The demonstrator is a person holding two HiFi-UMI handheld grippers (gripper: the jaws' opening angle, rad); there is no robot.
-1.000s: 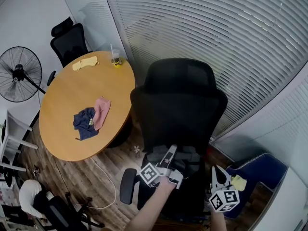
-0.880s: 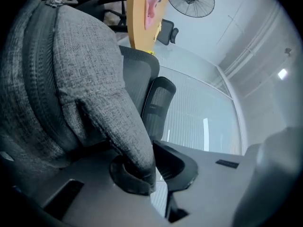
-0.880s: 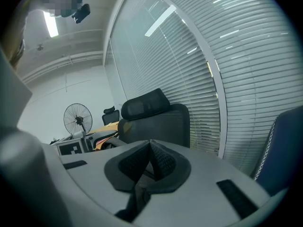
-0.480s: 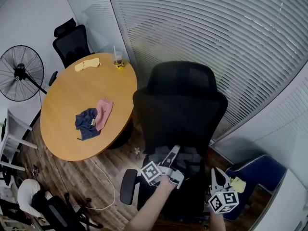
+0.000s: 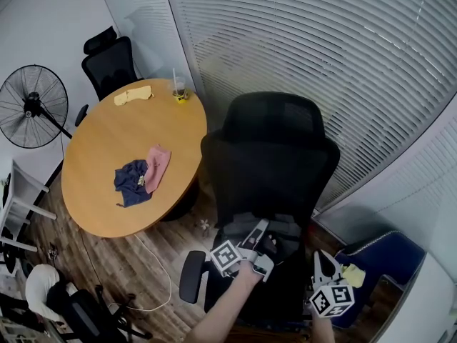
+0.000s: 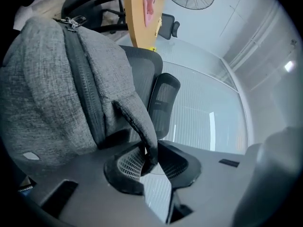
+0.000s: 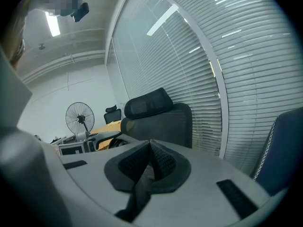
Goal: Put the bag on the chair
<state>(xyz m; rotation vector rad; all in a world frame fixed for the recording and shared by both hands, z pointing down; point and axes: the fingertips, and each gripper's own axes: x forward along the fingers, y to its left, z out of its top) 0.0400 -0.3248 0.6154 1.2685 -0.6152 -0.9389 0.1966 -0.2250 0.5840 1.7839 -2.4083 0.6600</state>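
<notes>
My left gripper [image 5: 257, 229] [image 6: 150, 157] has its jaws squeezed tight on the grey strap [image 6: 137, 122] of the bag [image 5: 280, 226] [image 6: 47, 79]. The bag is over the seat of the black chair [image 5: 271, 156], low in front of its backrest, and I cannot tell whether its full weight is on the seat. My right gripper [image 5: 323, 260] [image 7: 150, 148] hangs just off the chair's right side, apart from the bag, with its jaws pressed together.
</notes>
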